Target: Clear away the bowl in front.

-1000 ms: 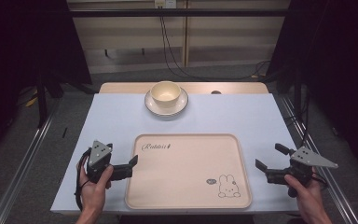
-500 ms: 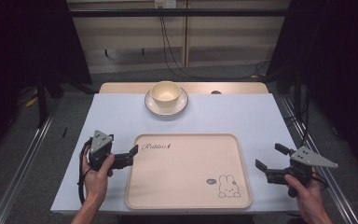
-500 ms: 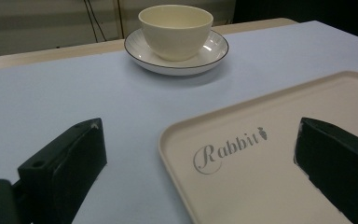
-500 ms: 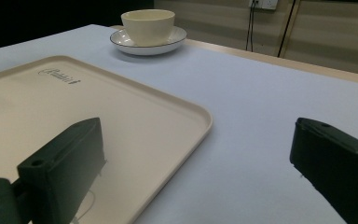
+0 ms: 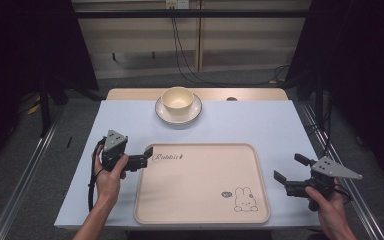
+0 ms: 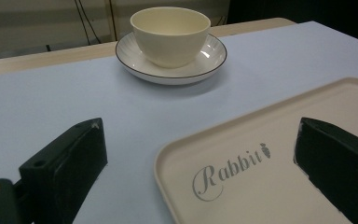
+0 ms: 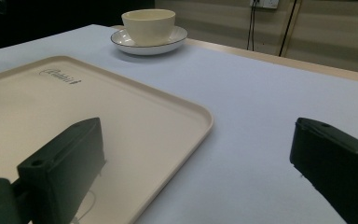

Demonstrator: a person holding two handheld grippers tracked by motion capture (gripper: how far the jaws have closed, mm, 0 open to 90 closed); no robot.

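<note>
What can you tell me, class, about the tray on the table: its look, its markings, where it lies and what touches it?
The tray is a cream rectangle with rounded corners and a low raised rim, plastic by its look. It lies flat on the pale blue table, nearer the person than the bowl. "Rabbit" is printed at one corner, a small rabbit drawing at the opposite one. Nothing lies in it. The left gripper is at its corner, jaws apart; contact is unclear.
</note>
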